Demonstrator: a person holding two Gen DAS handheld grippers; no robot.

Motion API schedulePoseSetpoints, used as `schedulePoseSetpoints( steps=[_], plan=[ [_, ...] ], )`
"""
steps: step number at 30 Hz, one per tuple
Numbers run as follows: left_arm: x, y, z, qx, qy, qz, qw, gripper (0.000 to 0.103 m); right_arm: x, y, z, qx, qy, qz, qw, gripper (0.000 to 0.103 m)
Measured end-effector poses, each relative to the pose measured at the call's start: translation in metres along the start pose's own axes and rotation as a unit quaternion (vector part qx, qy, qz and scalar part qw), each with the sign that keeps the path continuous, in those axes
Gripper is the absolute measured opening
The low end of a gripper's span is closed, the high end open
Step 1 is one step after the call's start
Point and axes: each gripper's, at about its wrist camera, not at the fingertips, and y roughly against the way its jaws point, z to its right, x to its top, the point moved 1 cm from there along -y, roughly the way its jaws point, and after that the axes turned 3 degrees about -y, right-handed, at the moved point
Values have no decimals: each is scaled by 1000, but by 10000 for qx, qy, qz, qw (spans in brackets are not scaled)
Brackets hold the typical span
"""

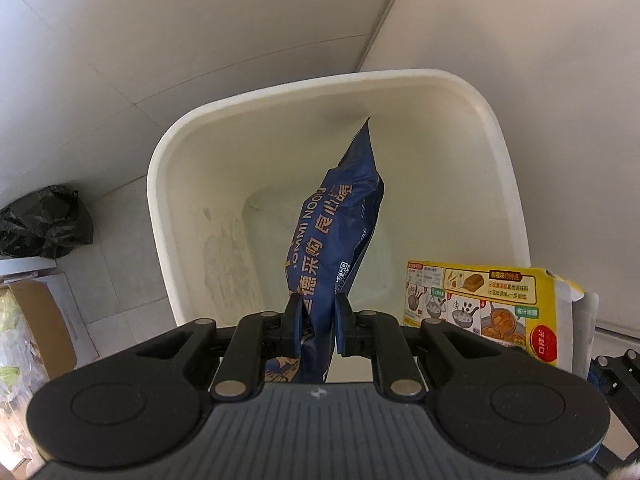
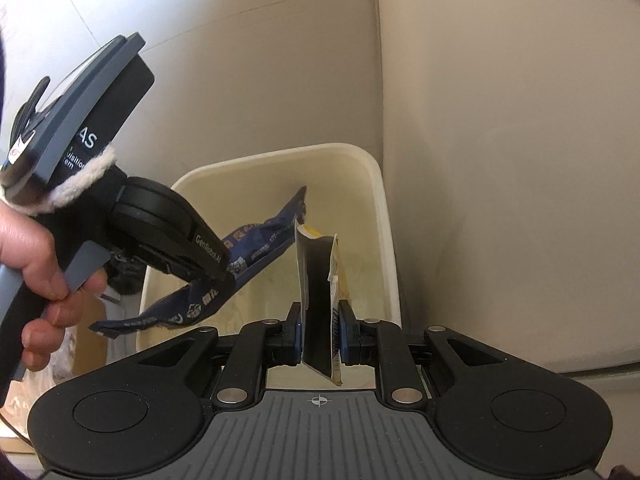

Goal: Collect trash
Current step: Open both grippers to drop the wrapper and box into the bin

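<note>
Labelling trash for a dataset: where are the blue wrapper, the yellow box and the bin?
blue wrapper [image 1: 336, 224], left wrist view, printed middle.
yellow box [image 1: 480, 304], left wrist view, printed face.
bin [image 1: 508, 168], left wrist view, right rim.

Each gripper has a grey ribbed body with a small crosshair mark, black linkage arms with round silver pins, and two large black round caps. The left gripper [image 1: 316, 320] has black fingers with blue pads [image 1: 341, 322], and the right gripper [image 2: 319, 334] has the same. In the right wrist view the left gripper shows white letters "GenRobot.AI", a fleece strap, and a bare-skinned hand [image 2: 38, 268] on its grey handle.
</note>
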Motion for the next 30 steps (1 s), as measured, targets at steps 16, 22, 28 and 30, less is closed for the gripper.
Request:
schedulePoseSetpoints(
  steps=[16,22,28,30],
  plan=[
    [15,-13,3,113,37,12,9999,44,3,2,6,71,-23,-16,10000,42],
    [14,6,4,30,64,210,9998,52,10,14,0,131,104,82,9998,48],
    [6,36,7,-47,194,585,9981,60,24,41,-5,350,185,241,9989,52],
    [3,49,6,-57,239,714,9971,62,30,52,-8,443,265,314,9982,53]
  ],
)
